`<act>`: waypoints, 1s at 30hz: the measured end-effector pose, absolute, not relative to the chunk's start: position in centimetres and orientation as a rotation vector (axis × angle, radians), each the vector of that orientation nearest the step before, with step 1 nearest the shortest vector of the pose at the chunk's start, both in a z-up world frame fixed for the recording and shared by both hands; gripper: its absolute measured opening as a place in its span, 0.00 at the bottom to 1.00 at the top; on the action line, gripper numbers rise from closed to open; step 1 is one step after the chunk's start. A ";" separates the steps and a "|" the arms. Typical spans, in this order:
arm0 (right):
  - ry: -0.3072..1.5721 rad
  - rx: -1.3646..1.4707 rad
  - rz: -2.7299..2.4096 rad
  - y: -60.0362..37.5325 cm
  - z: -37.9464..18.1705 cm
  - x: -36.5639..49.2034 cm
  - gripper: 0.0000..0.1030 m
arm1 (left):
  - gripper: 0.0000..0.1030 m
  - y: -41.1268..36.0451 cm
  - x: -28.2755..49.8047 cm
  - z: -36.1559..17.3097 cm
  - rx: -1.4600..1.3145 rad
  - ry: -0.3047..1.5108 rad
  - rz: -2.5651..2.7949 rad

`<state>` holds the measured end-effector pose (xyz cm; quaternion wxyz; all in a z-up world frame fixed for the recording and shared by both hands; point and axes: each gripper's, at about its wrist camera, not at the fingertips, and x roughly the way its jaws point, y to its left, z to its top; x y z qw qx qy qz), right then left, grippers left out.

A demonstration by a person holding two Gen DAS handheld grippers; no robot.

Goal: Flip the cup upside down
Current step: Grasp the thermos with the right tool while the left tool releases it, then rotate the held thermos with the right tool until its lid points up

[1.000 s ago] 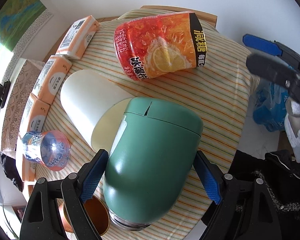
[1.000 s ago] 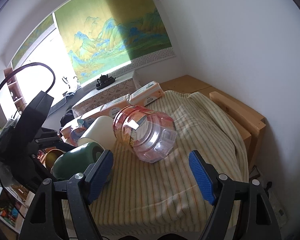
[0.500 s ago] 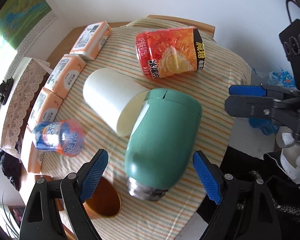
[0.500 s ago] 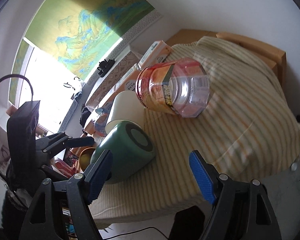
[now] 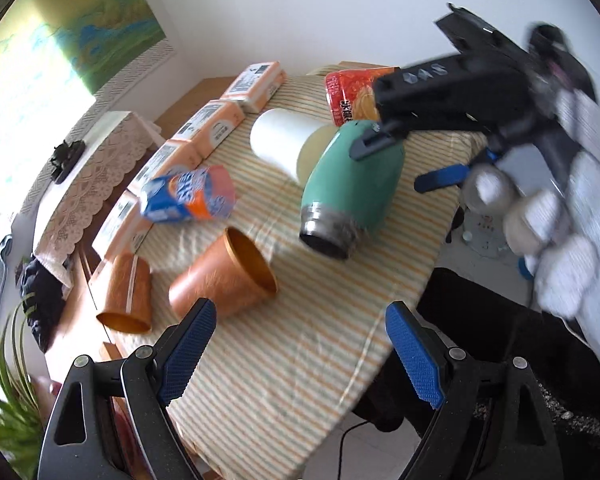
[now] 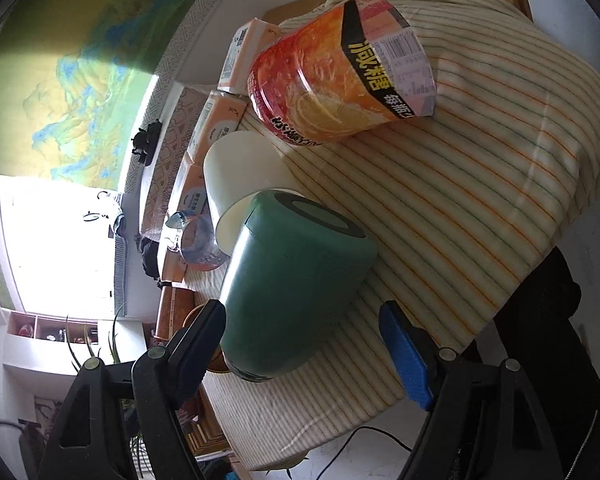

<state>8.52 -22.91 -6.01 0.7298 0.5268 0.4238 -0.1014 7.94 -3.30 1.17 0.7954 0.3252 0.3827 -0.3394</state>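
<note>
A green cup (image 5: 352,184) with a steel rim lies on its side on the striped tablecloth (image 5: 300,340), its mouth toward me in the left wrist view. It also shows in the right wrist view (image 6: 288,284), base end up. My right gripper (image 6: 304,344) is open with its fingers on either side of the green cup. In the left wrist view the right gripper (image 5: 416,160) reaches over the cup from the right. My left gripper (image 5: 300,352) is open and empty above the near cloth, well back from the cup.
A white cup (image 5: 284,142) lies against the green one. An orange cup (image 5: 224,280) and another (image 5: 126,296) lie near the left. A blue-orange bottle (image 5: 188,194), a red tea jar (image 6: 340,72) and orange boxes (image 5: 212,126) sit behind. The table edge (image 5: 412,300) is at right.
My left gripper has pulled back from the green cup and let it lie. My right gripper has moved in over the cup and now straddles it.
</note>
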 end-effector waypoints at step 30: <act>1.052 1.133 -0.500 -19.3 -7.2 15.8 0.80 | 0.86 6.8 7.5 -6.2 0.570 0.816 -0.736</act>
